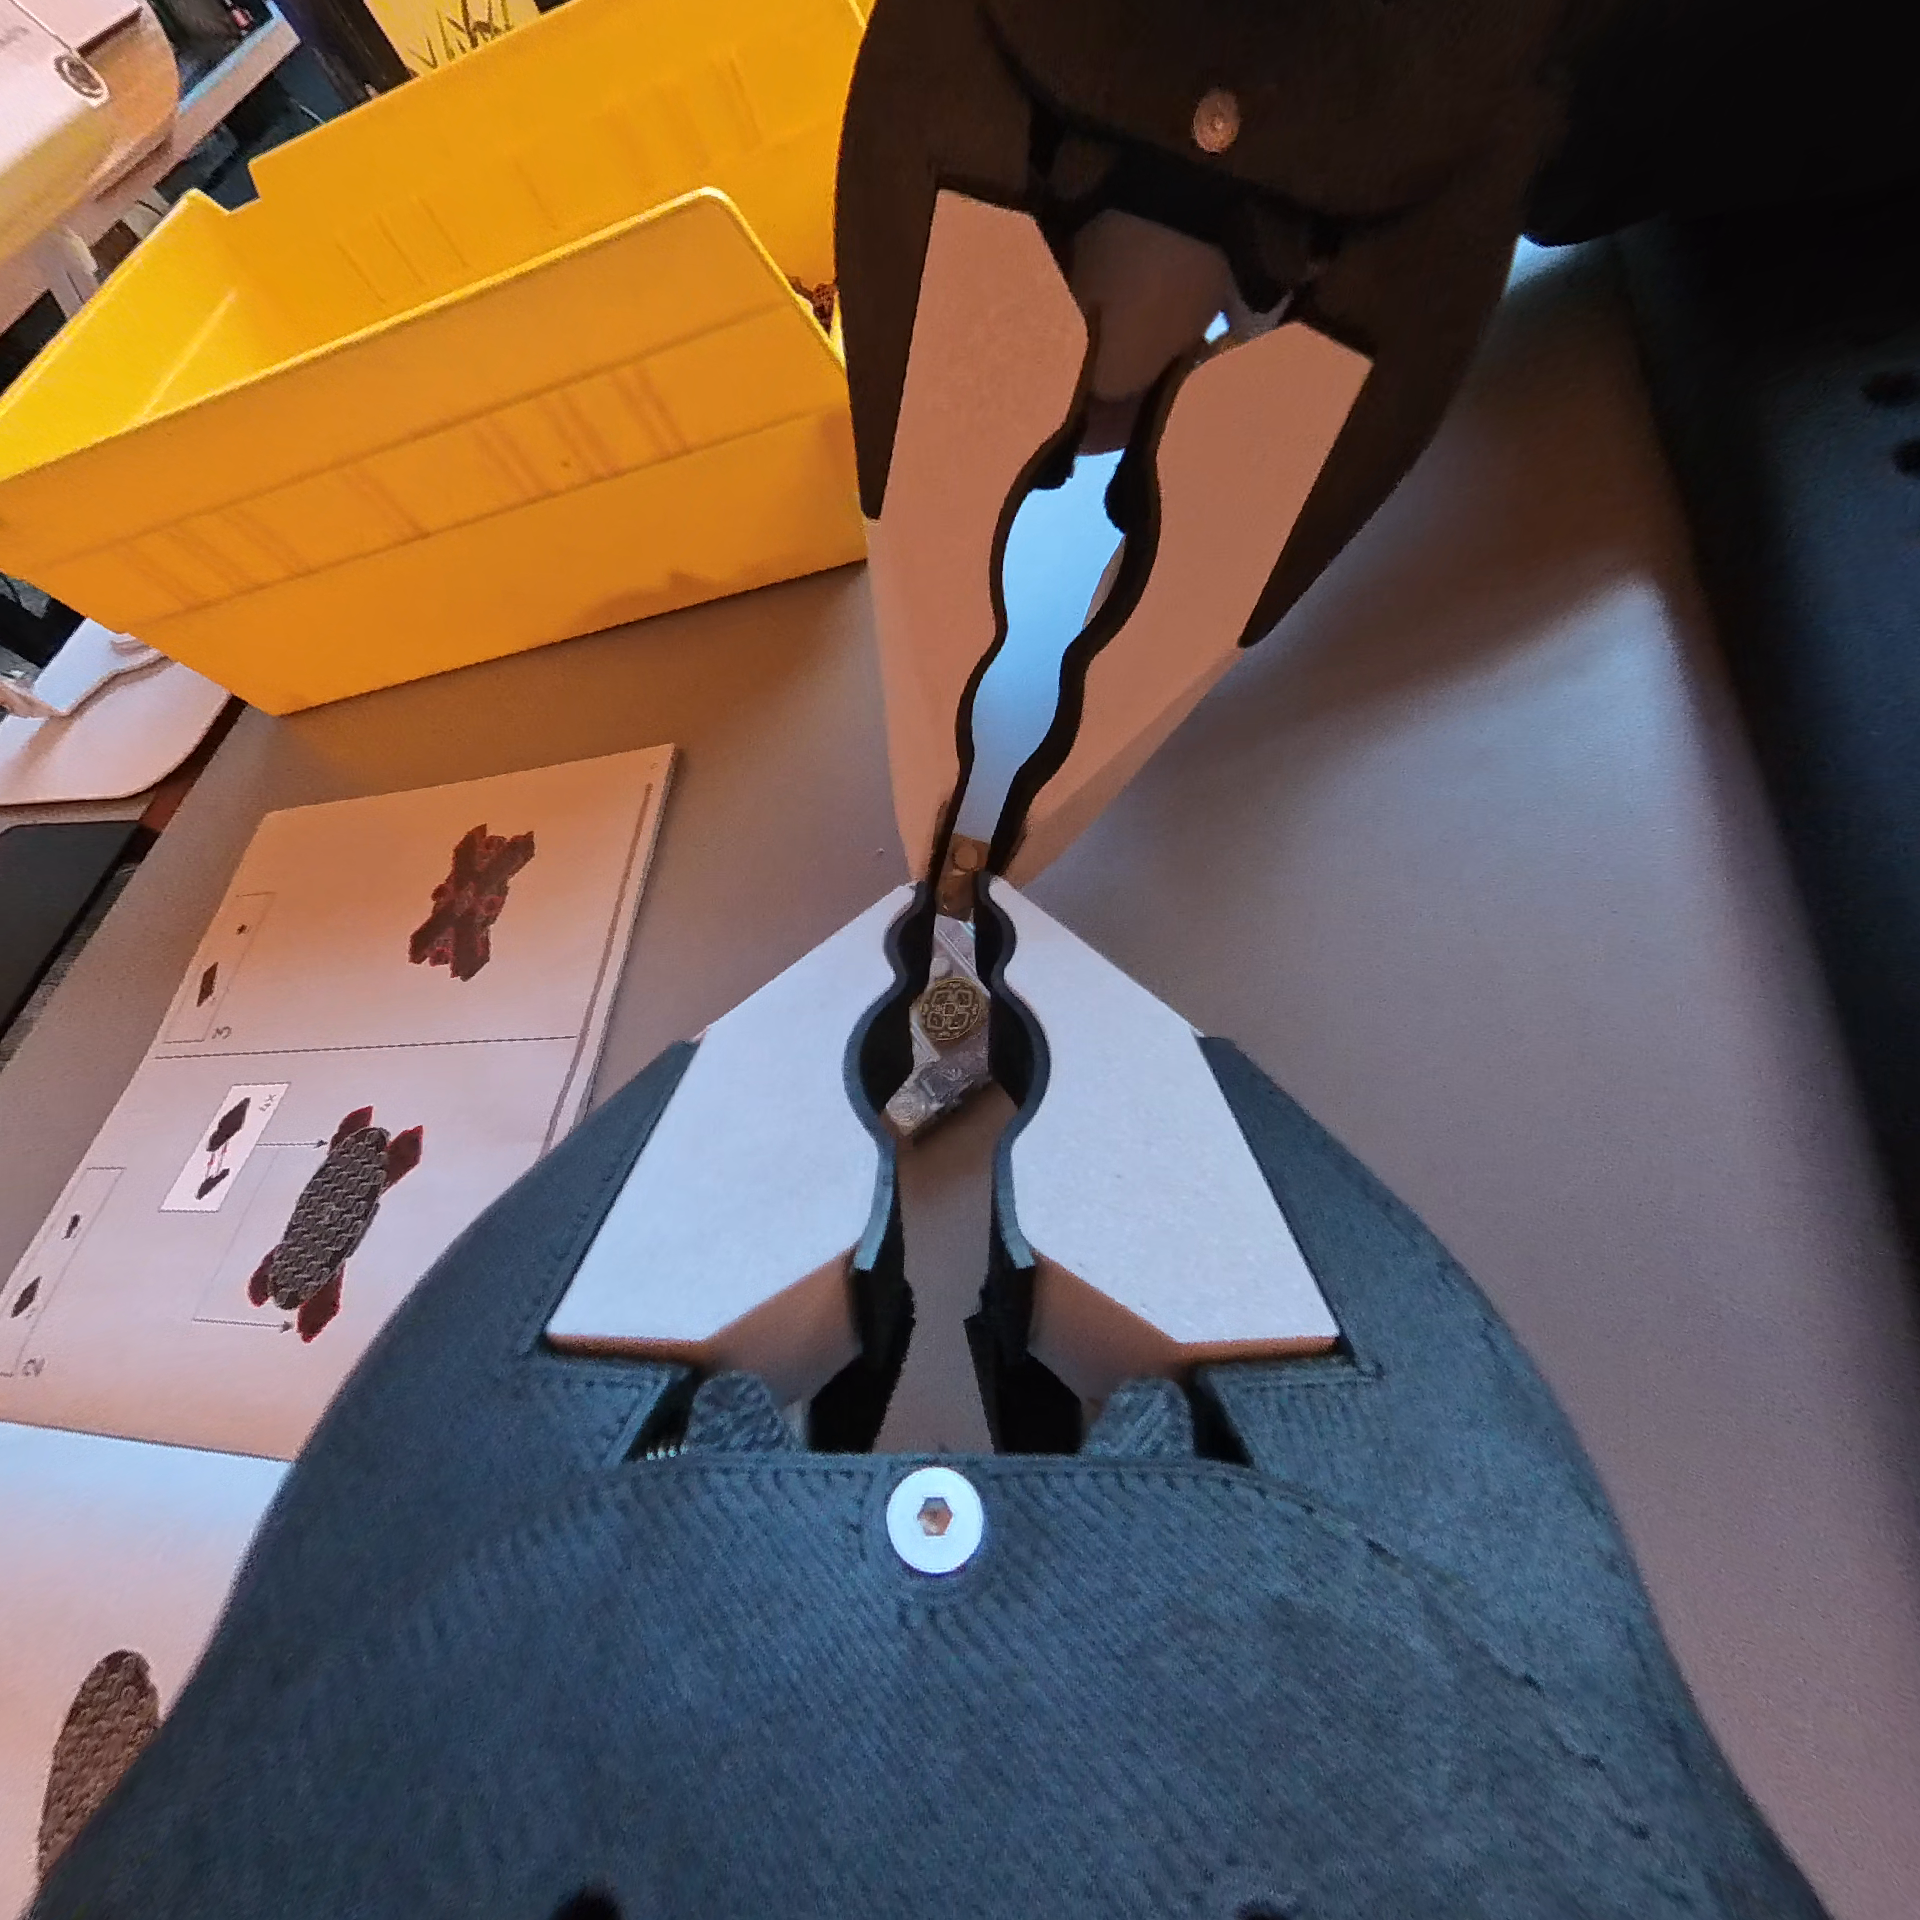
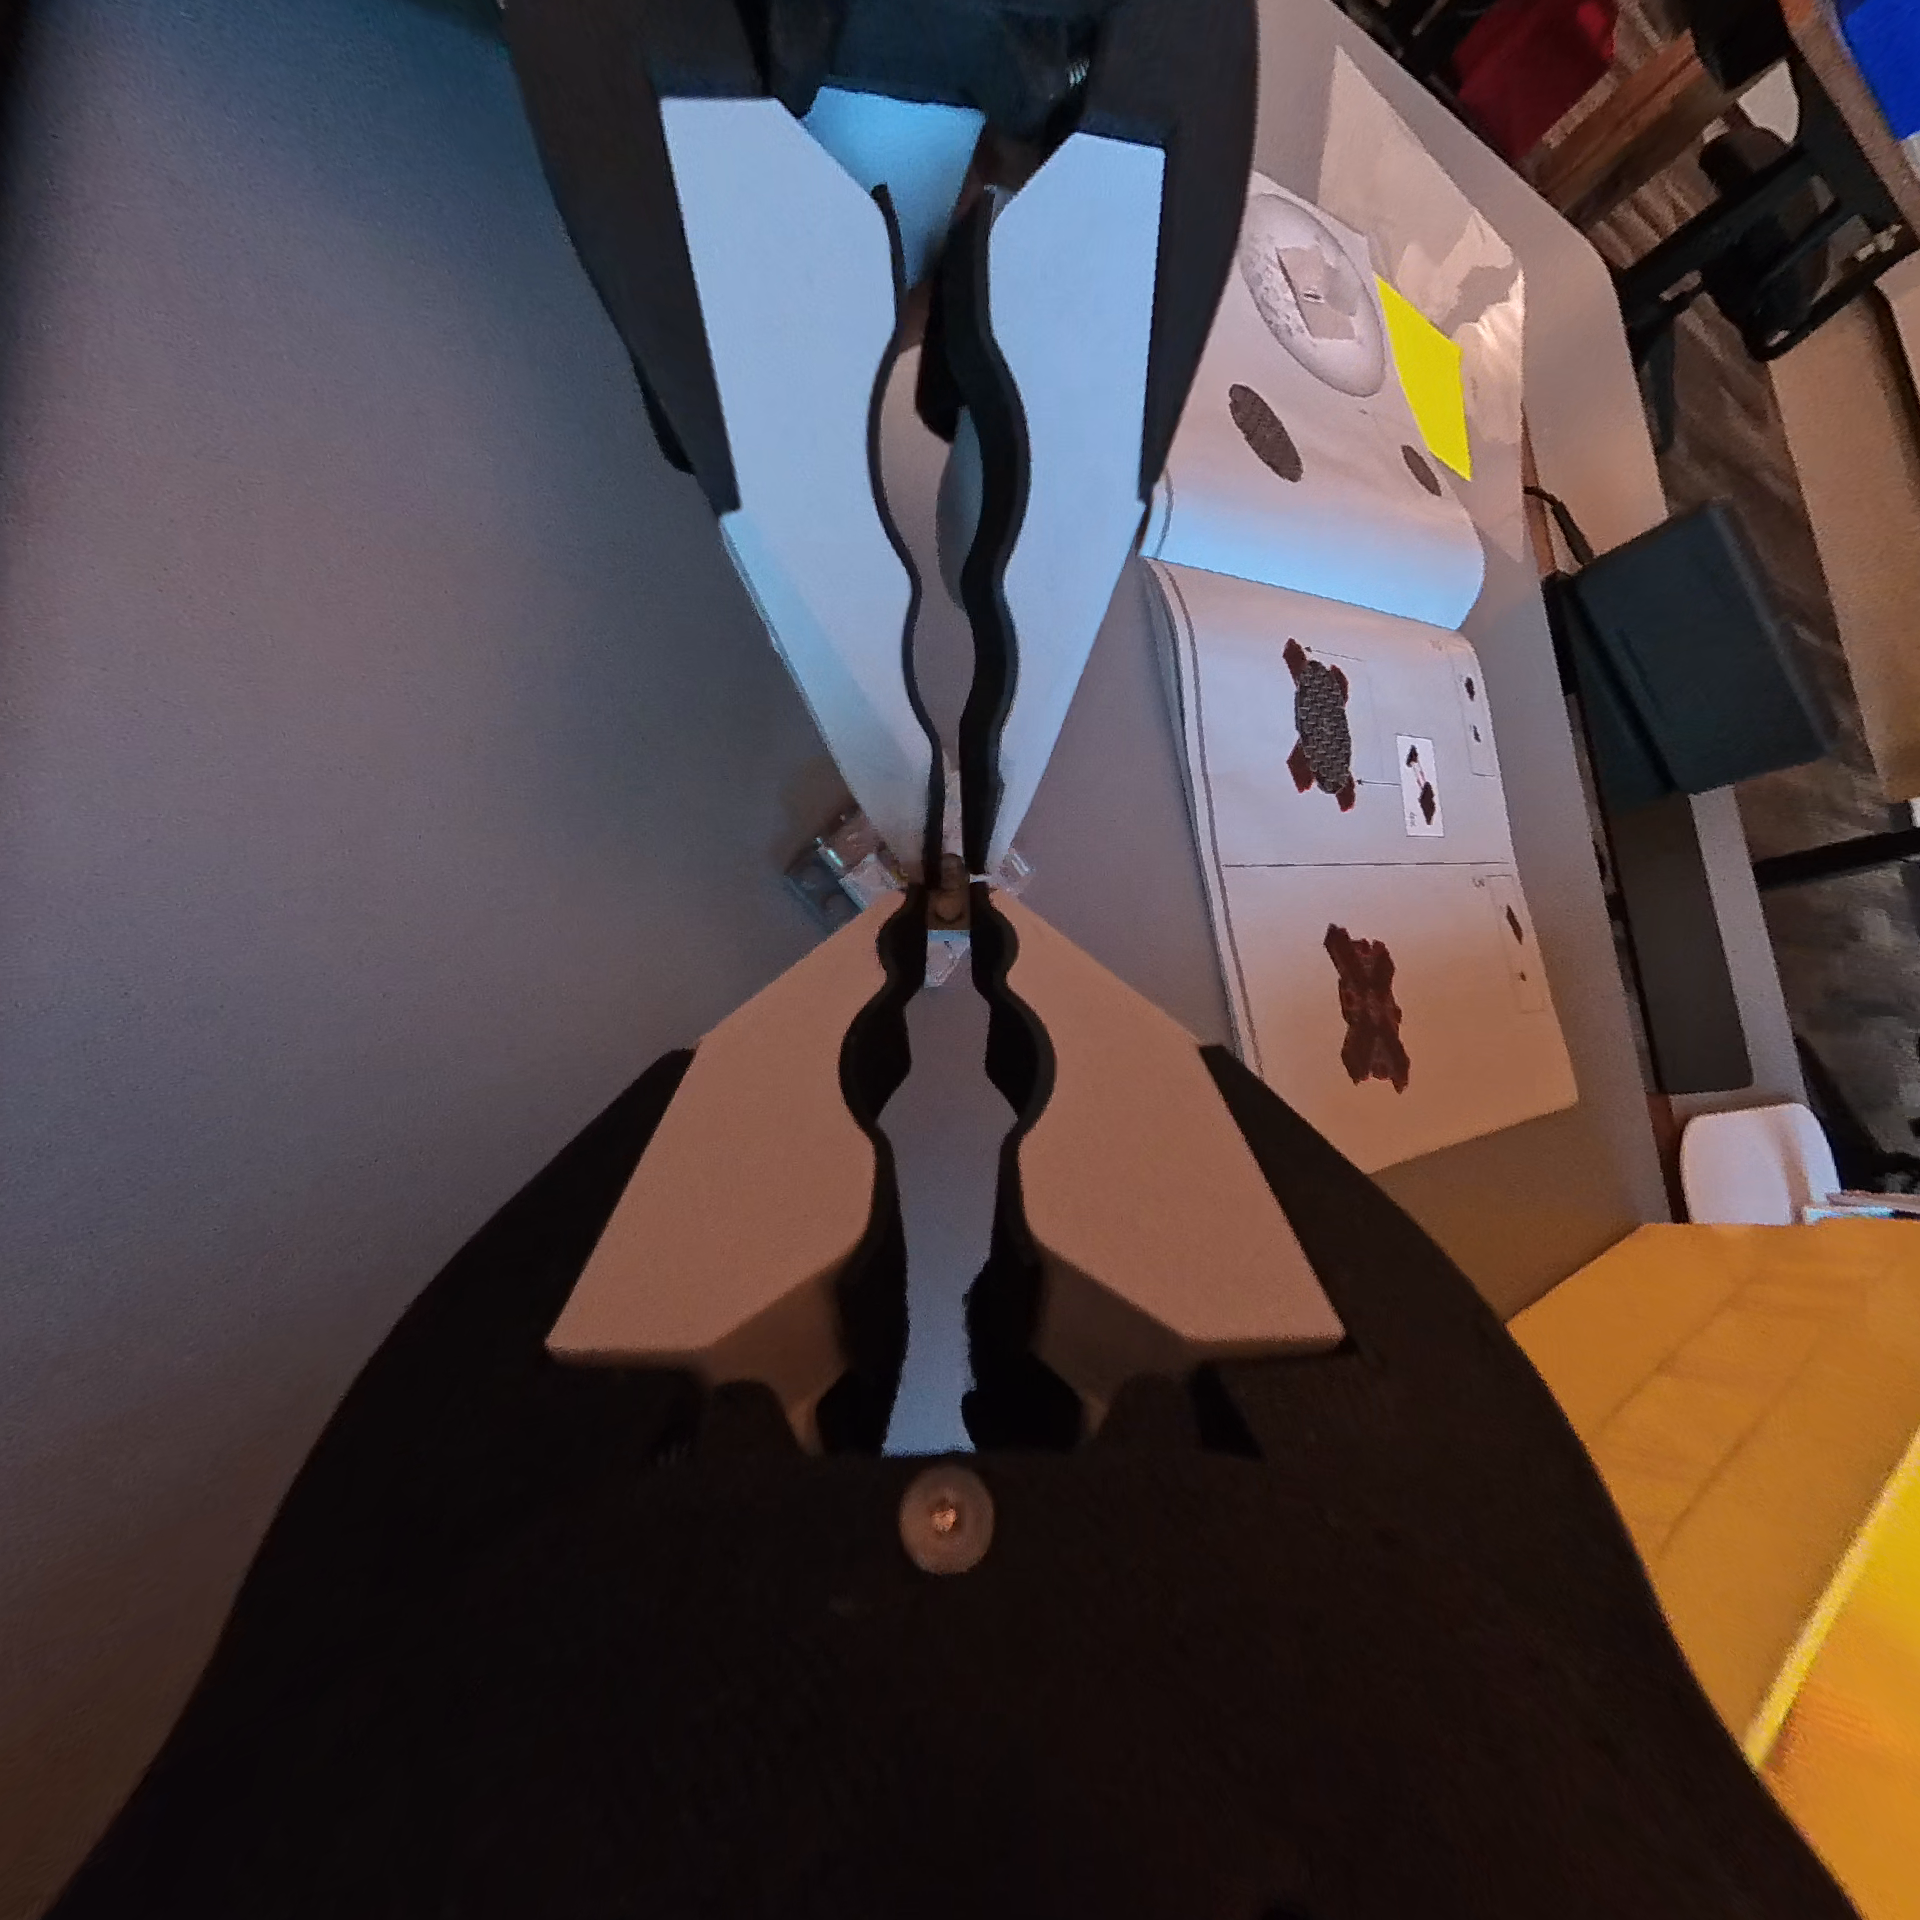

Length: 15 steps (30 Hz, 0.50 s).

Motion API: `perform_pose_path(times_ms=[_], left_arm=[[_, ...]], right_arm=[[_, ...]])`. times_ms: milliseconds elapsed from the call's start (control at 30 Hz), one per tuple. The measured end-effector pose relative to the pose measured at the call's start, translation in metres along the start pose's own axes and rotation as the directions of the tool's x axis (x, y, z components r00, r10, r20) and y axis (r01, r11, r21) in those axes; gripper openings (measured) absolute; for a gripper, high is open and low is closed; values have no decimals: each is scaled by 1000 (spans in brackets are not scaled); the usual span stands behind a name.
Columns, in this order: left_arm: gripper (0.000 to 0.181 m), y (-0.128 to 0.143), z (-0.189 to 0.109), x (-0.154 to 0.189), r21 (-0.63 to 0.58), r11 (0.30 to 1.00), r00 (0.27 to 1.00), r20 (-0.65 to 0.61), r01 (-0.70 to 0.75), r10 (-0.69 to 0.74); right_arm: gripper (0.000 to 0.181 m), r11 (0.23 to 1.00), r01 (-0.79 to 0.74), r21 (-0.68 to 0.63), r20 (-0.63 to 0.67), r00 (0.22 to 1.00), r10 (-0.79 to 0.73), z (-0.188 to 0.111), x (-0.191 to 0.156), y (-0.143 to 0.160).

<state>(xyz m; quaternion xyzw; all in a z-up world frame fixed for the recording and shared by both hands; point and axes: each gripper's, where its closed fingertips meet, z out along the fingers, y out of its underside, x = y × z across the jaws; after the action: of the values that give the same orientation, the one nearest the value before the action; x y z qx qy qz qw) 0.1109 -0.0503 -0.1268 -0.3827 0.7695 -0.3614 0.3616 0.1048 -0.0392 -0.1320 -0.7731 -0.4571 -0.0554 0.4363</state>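
Meeting tip to tip, both grippers' fingers pinch one small tan piece between them.

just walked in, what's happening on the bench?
Two hand-held grippers meet tip to tip over the grey table. The left hand-held gripper and the right hand-held gripper both pinch a small brown piece above a clear plastic bag. An open instruction booklet and yellow bins sit alongside.

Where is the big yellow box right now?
The yellow box sits on the grey table, upper left in the left wrist view, just behind the open picture booklet; in the right wrist view it's at the lower right corner.
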Motion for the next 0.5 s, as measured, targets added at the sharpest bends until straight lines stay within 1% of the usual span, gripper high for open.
perform_pose_path(times_ms=[167, 267, 500], left_arm=[[5, 0, -1, -6, -14, 1000, 1000, 29, 9, -8], [4, -2, -3, -8, -26, 997, 998, -7, 69, -69], [4, -13, -11, -4, 44, 985, 981, -107, 165, -160]], right_arm=[[6, 1000, -16, -27, -48, 999, 14, 1, 6, 0], [7, 1000, 7, -29, -73, 997, -9, -1, 9, -2], [7, 997, 74, 37, -71, 995, -72, -10, 8, -12]])
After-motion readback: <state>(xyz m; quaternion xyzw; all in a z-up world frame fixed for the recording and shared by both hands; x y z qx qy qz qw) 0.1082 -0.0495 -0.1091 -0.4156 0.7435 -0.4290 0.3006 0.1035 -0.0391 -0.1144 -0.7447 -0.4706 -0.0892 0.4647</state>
